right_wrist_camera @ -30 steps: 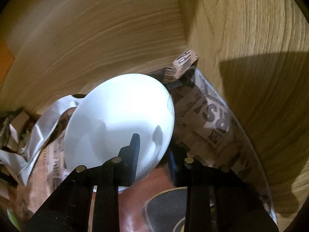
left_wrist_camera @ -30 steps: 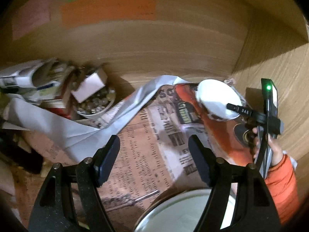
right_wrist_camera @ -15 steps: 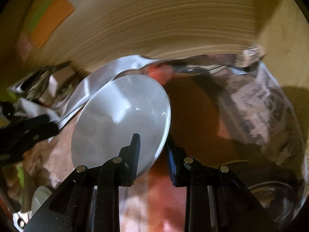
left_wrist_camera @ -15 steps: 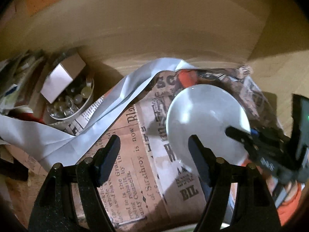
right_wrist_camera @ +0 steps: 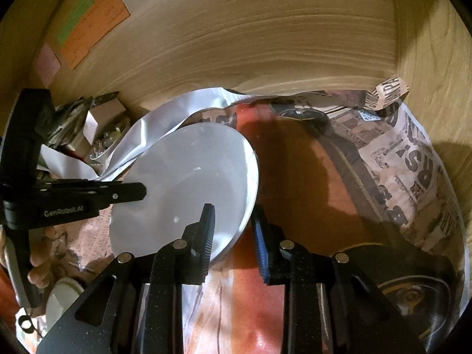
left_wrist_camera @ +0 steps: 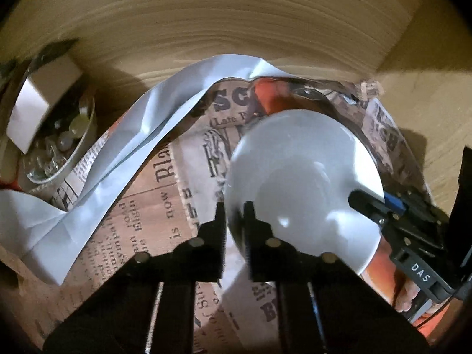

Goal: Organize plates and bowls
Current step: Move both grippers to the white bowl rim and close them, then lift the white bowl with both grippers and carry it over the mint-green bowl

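A white bowl [left_wrist_camera: 301,183] hangs tilted over the newspaper-lined cabinet floor, held from both sides. My left gripper [left_wrist_camera: 234,215] is shut on the bowl's left rim, which runs between its two black fingers. From the right, my right gripper [left_wrist_camera: 364,203] grips the opposite rim. In the right wrist view the white bowl [right_wrist_camera: 183,183] has its near rim between the jaws of the right gripper [right_wrist_camera: 233,230], which are closing on it, one finger inside the bowl and the blue-padded one outside. The left gripper [right_wrist_camera: 138,191] reaches in from the left edge.
A glass dish [left_wrist_camera: 59,147] with small beads and a box stands at the far left. A white paper strip [left_wrist_camera: 132,135] lies across the newspaper [left_wrist_camera: 141,230]. Wooden walls [left_wrist_camera: 236,29] close the back and right. Another white dish [right_wrist_camera: 62,295] sits low left.
My left gripper has come down to the bowl and shut on its left rim. The right gripper has carried the bowl leftward and turned, still gripping it.
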{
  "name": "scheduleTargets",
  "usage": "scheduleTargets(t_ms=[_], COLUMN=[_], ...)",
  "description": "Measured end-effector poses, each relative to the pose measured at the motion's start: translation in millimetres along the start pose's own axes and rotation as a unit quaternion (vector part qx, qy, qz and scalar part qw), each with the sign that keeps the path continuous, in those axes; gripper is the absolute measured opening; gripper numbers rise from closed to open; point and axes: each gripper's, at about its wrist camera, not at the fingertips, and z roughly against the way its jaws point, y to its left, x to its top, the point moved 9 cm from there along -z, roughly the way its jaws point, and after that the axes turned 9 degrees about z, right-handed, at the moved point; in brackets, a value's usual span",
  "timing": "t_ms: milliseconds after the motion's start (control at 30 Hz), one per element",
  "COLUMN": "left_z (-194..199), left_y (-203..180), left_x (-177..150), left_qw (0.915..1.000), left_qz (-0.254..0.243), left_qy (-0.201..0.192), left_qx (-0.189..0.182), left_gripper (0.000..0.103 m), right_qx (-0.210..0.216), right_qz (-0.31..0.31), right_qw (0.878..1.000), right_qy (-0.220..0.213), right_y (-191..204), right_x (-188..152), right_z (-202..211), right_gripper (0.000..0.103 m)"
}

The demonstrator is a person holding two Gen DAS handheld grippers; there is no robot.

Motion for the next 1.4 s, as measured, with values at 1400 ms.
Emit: scheduleTargets(t_ms=[1400], left_z=[192], left_y=[69], left_x=[-101], left_qw=[0.9801], left_qz=[0.048], left_qy=[-0.190], left_qx=[-0.030], left_gripper=[0.009], right_qx=[0.053], right_qz=[0.087], right_qw=[0.990], right_qy=[-0.094], right_y=[158], right_x=[5], right_z=[90], right_gripper=[0.018])
